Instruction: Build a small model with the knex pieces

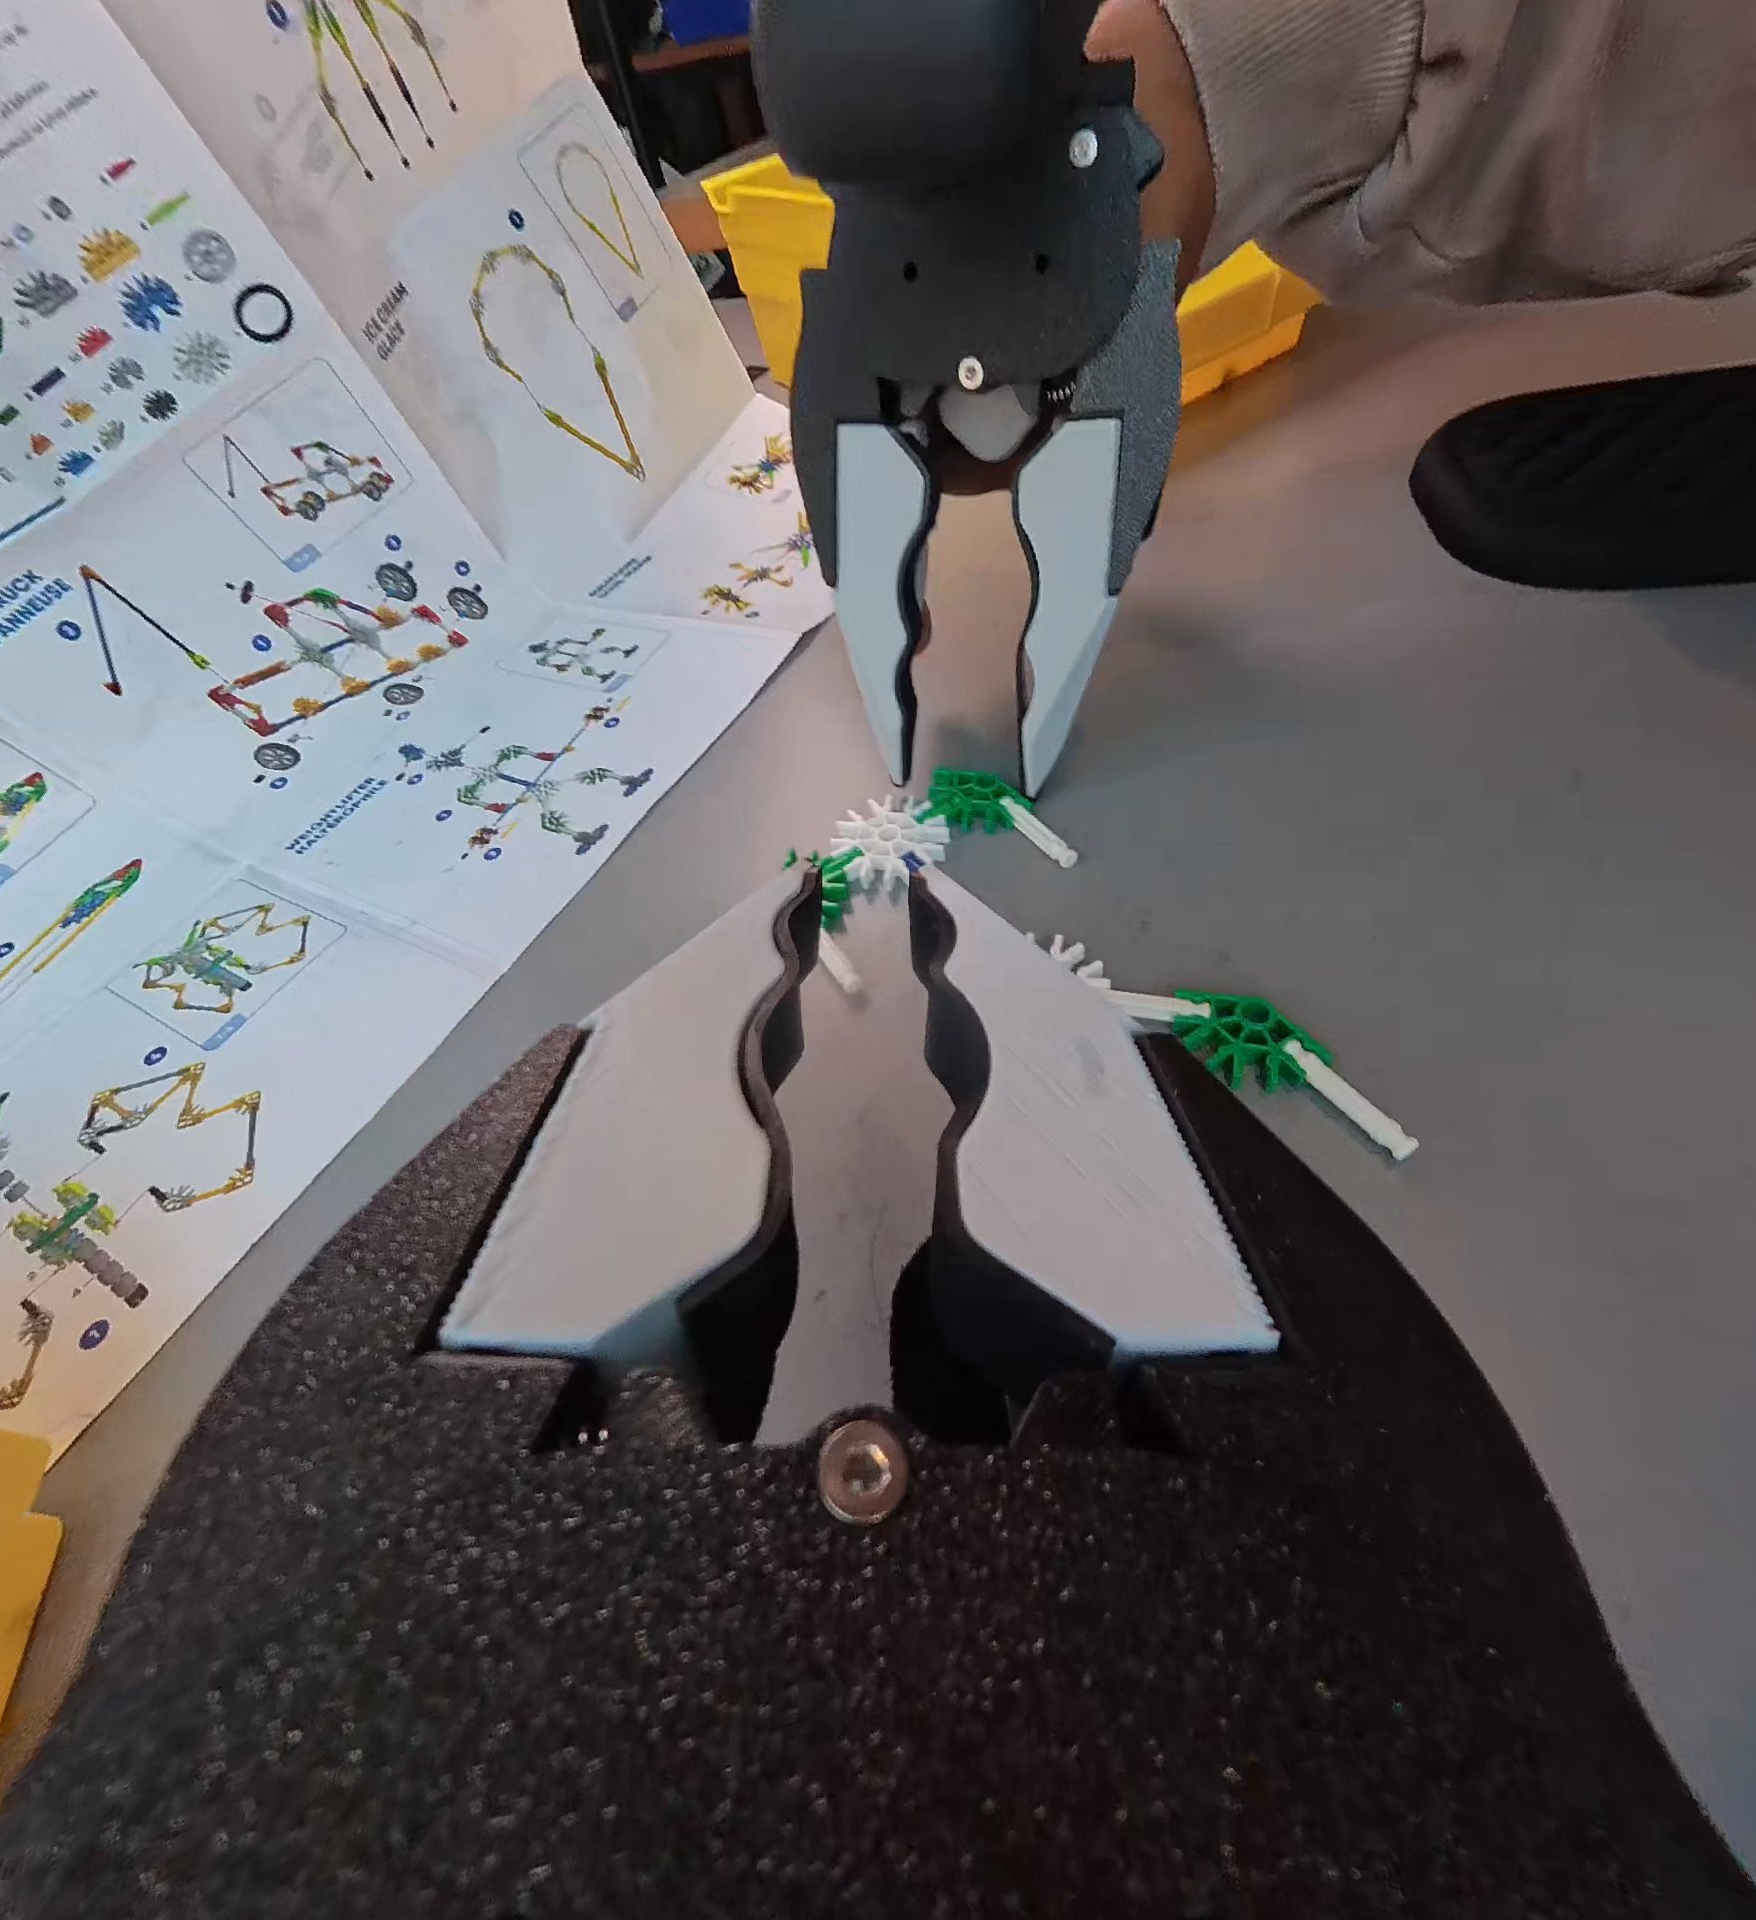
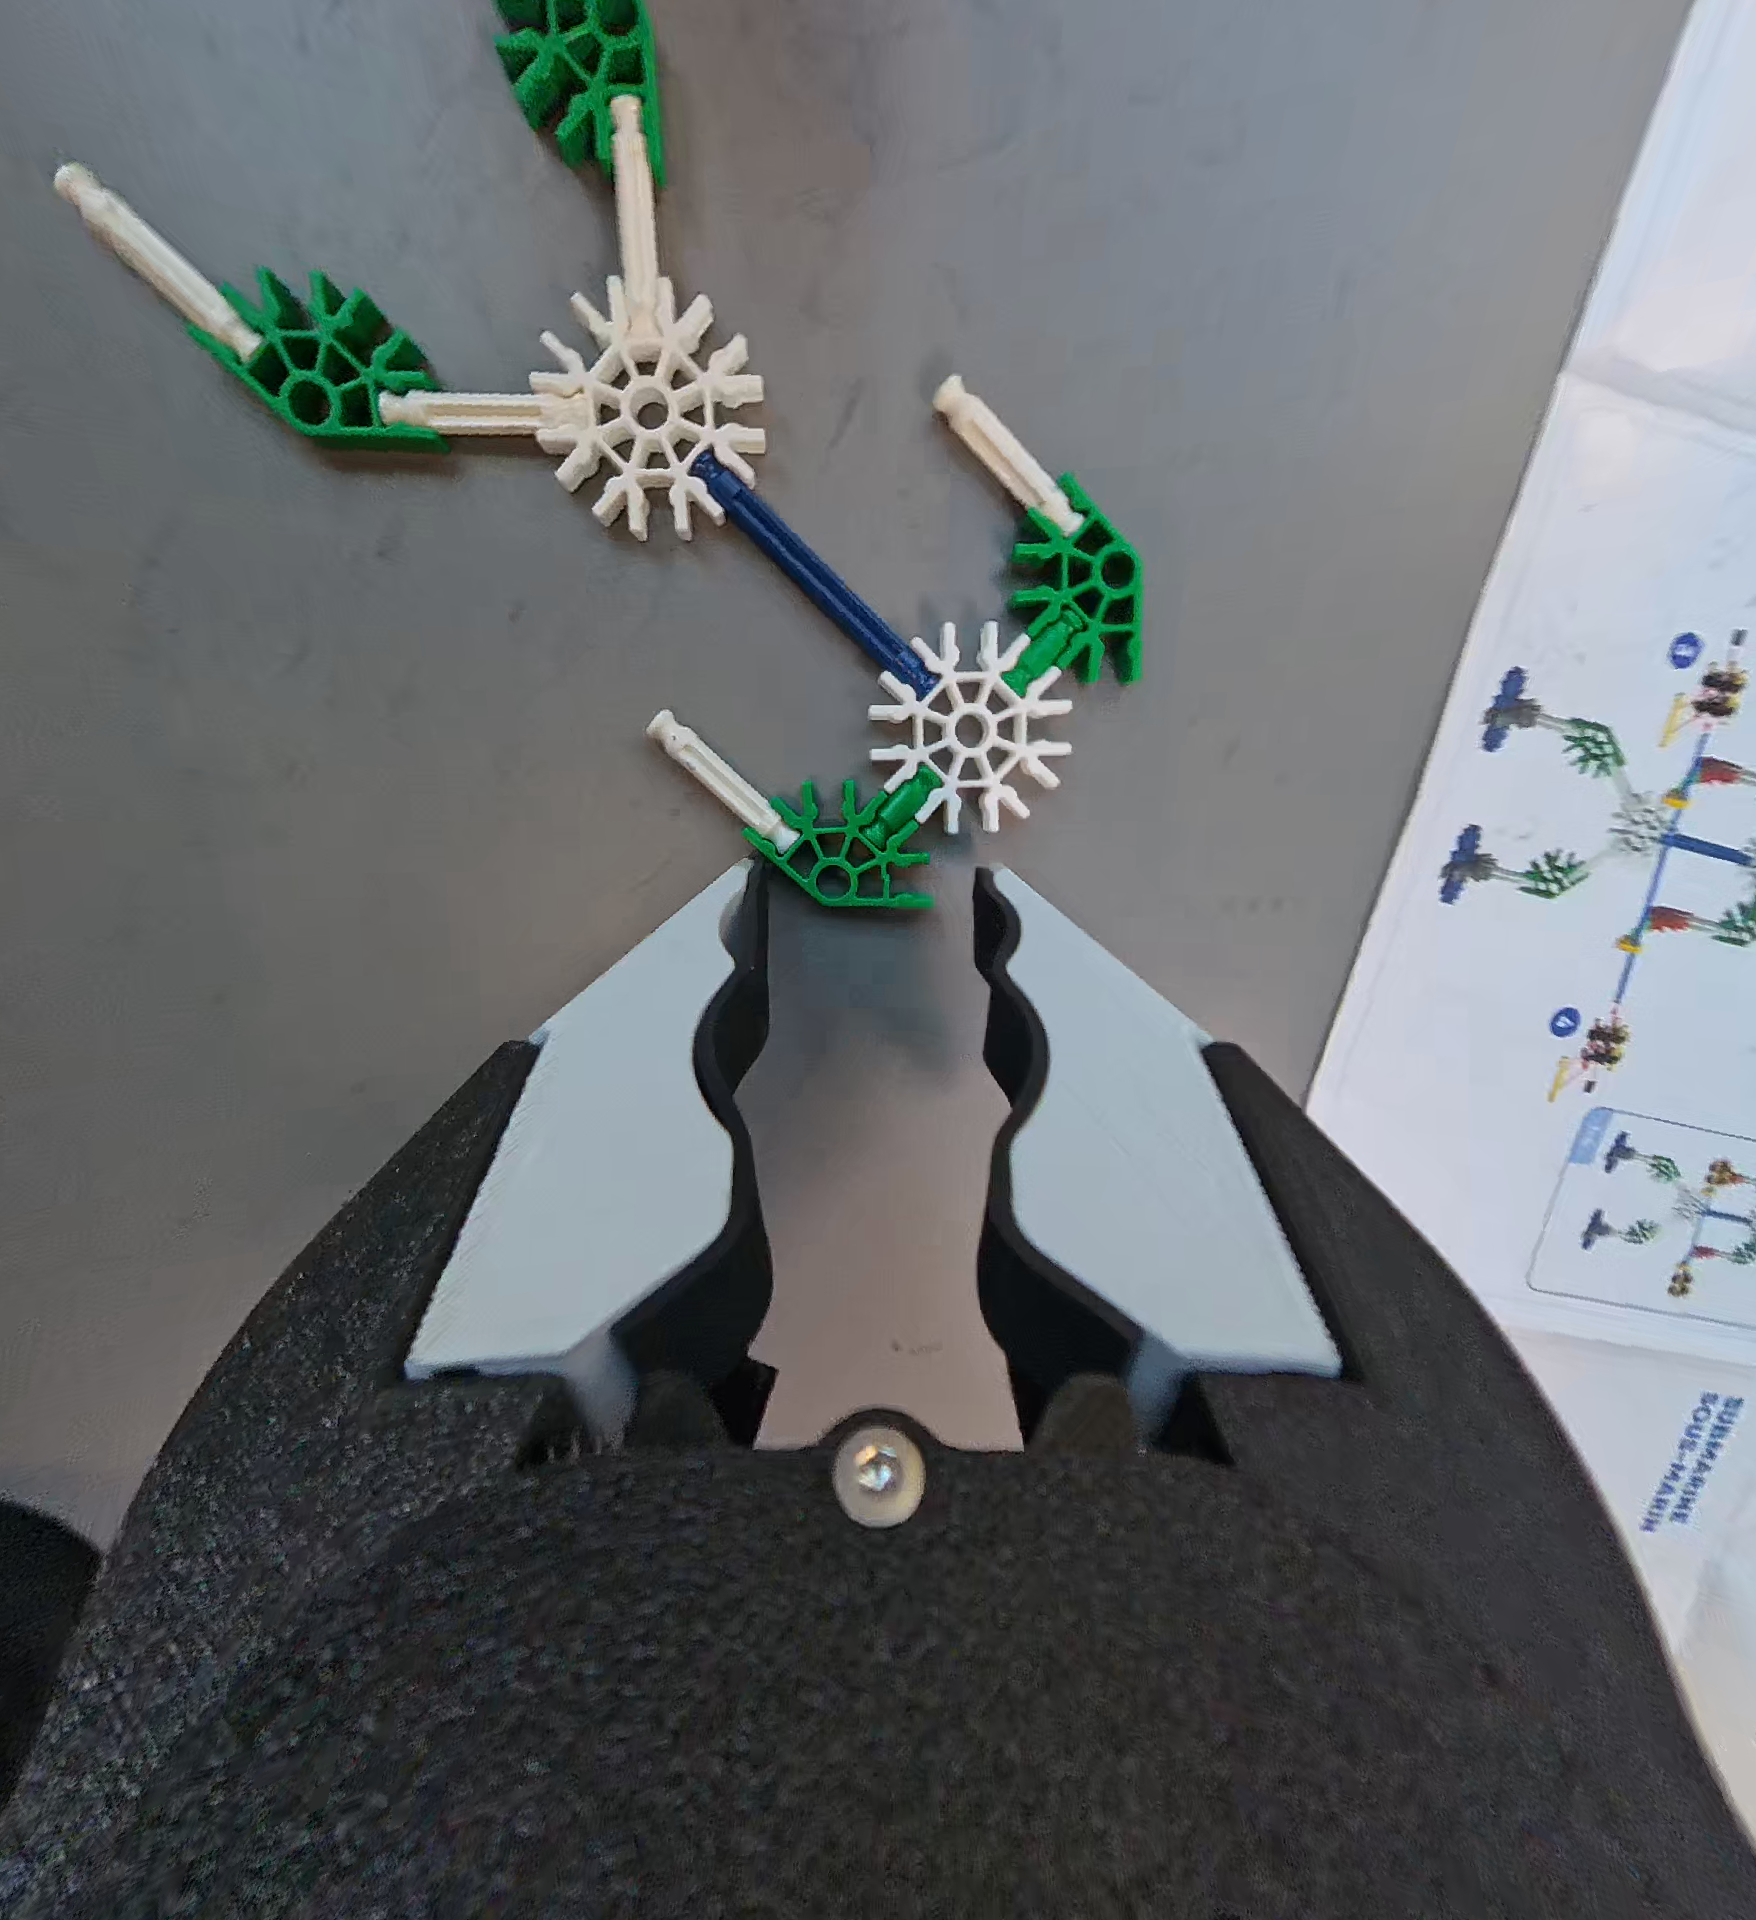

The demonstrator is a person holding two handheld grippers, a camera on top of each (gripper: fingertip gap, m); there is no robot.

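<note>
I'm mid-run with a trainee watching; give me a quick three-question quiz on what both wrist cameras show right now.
1. True or false: the right gripper is shut on a green connector.
2. What colour is the rod that joins the two white snowflake connectors?
A) yellow B) blue C) red
3. Fill in: the instruction sheet lies on the ____ side of the left wrist view.

Key: 1 false, its jaws stand open with the connector just off the fingertips; 2 B; 3 left.

both grippers empty, jaws parted — left gripper [image 1: 861, 883] facing right gripper [image 2: 869, 873], tips nearly meeting.
</note>
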